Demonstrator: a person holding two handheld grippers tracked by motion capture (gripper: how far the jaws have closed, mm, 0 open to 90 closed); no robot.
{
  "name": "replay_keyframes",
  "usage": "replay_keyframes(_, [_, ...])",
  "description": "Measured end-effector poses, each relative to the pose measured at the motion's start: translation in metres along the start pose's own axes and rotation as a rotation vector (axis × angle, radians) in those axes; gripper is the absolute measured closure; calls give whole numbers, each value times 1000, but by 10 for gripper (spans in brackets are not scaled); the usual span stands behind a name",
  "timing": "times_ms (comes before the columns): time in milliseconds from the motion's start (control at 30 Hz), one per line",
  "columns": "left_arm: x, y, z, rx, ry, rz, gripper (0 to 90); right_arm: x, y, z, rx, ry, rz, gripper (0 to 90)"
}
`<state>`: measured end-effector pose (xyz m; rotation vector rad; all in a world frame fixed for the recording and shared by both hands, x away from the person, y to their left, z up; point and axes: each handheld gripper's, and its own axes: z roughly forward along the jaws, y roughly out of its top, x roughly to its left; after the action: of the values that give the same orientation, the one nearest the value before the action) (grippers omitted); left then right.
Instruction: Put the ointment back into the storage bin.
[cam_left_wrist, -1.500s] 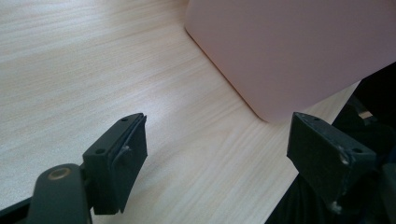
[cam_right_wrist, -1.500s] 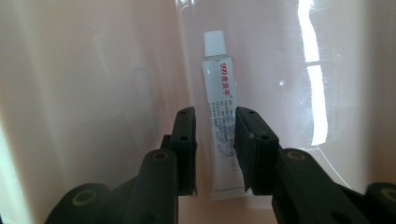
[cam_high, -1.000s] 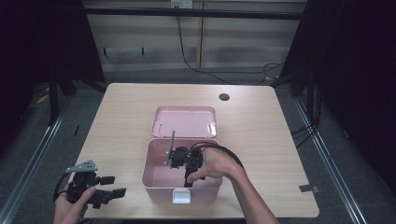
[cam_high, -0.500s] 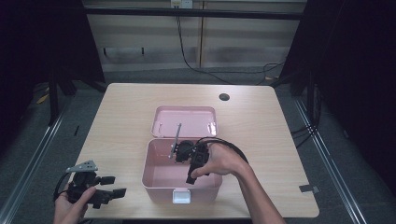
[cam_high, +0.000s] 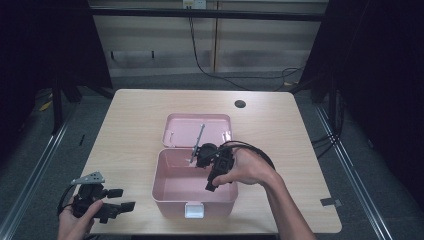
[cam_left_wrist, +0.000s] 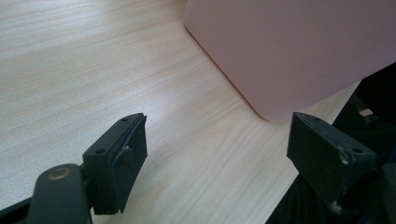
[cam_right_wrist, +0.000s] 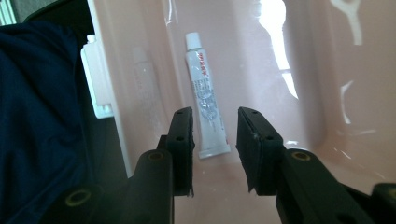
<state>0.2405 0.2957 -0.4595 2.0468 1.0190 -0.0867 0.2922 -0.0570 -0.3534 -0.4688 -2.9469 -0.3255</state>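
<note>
The box (cam_high: 172, 197) interior is left largely free; only a tube (cam_right_wrist: 205, 102) lies flat on its floor, near one wall. Entry from the far side is hindered by the opened lid (cam_high: 182, 131). Broad bare bench (cam_high: 130, 130) is found left, right and beyond the box, with one small hole (cam_high: 240, 104) far off.

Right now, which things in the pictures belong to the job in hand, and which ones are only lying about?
Part of the job:
- white squeeze tube lying in the box
- open pink plastic box
- right claw, open above the tube, jaws just opening

Only lying about:
- left claw, open, empty, over the light wooden table
- round dark hole in the tabletop
</note>
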Motion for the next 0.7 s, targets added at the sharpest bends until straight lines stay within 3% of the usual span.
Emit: replay_keyframes(700, [0,0,0,1,0,-1,199,-4,-21,-31,-51,-40,53,665])
